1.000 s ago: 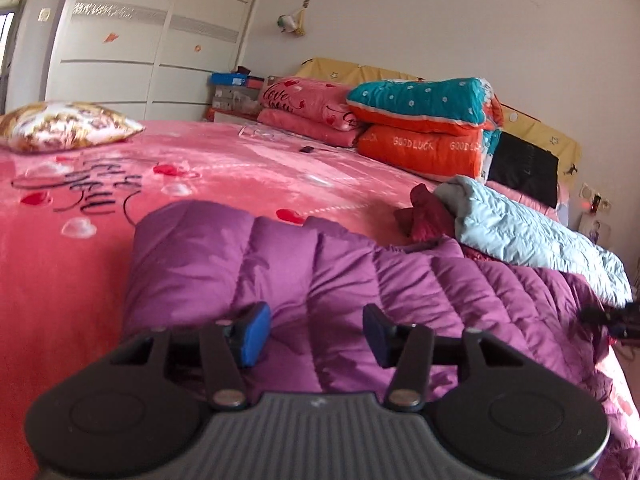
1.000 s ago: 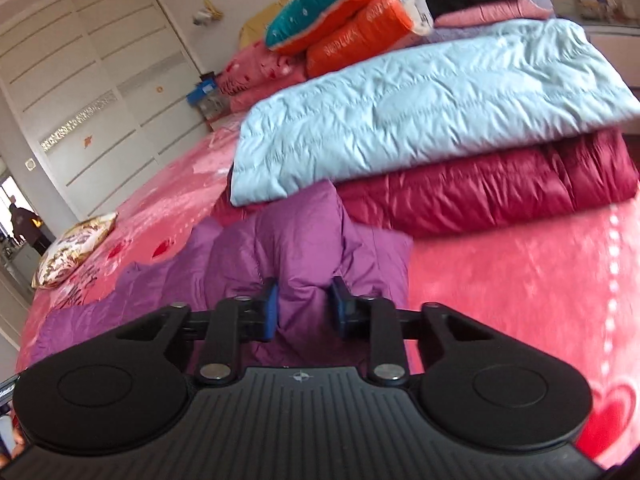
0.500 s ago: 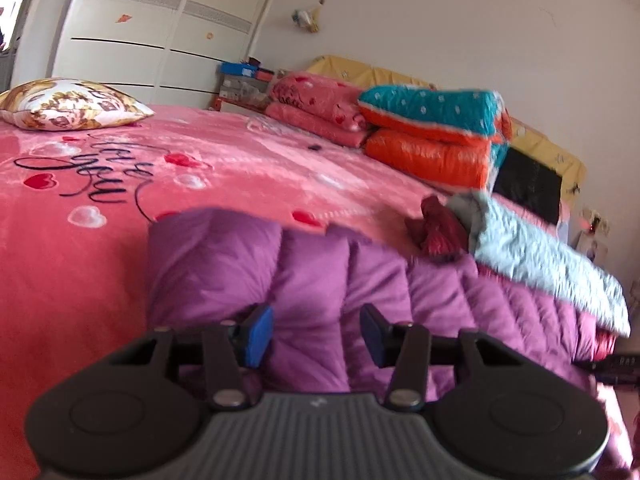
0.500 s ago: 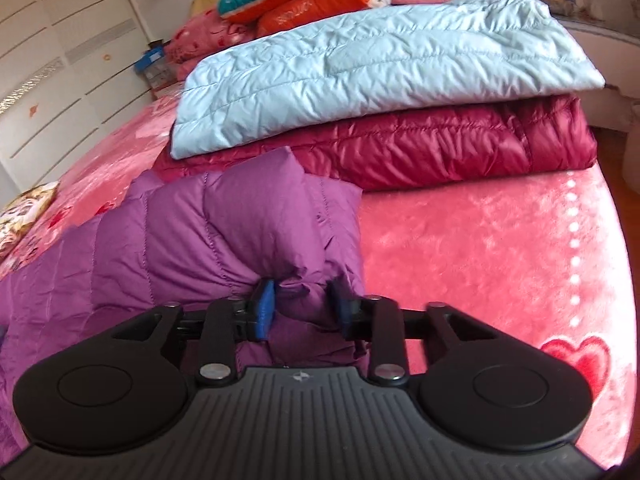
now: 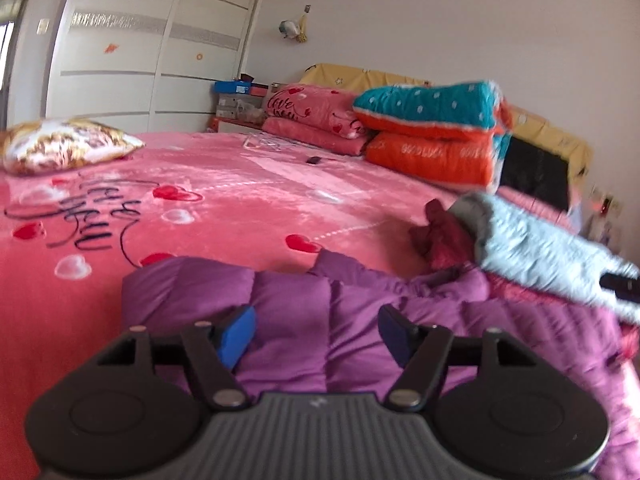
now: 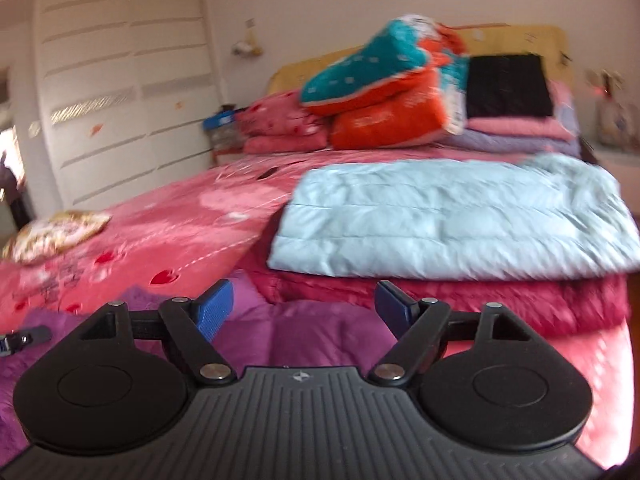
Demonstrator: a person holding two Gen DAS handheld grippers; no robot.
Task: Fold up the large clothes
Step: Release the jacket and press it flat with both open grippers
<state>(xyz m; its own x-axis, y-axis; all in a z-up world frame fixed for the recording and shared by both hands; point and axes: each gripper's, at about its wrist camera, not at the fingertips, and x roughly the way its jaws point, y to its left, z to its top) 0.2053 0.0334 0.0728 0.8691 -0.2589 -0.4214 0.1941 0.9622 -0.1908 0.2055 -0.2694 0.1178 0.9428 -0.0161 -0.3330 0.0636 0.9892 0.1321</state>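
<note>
A purple puffer jacket (image 5: pixel 304 312) lies folded on the pink bed (image 5: pixel 224 200). It also shows in the right wrist view (image 6: pixel 312 332). My left gripper (image 5: pixel 316 330) is open, its jaws either side of a jacket panel near the folded left edge. My right gripper (image 6: pixel 300 310) is open and empty just above the jacket's other end. A light blue jacket (image 6: pixel 448 216) lies folded on a dark red jacket (image 6: pixel 500 300) beyond it.
Folded quilts in teal and orange (image 5: pixel 432 132) and pink (image 5: pixel 316 116) are stacked at the headboard. A floral pillow (image 5: pixel 68 148) lies at the left. White wardrobe doors (image 5: pixel 132 52) stand behind. A small dark object (image 5: pixel 314 160) lies on the bedspread.
My right gripper has opened and let go of the purple jacket, then lifted and tilted up. My left gripper stays open over the jacket, with the view shifted slightly.
</note>
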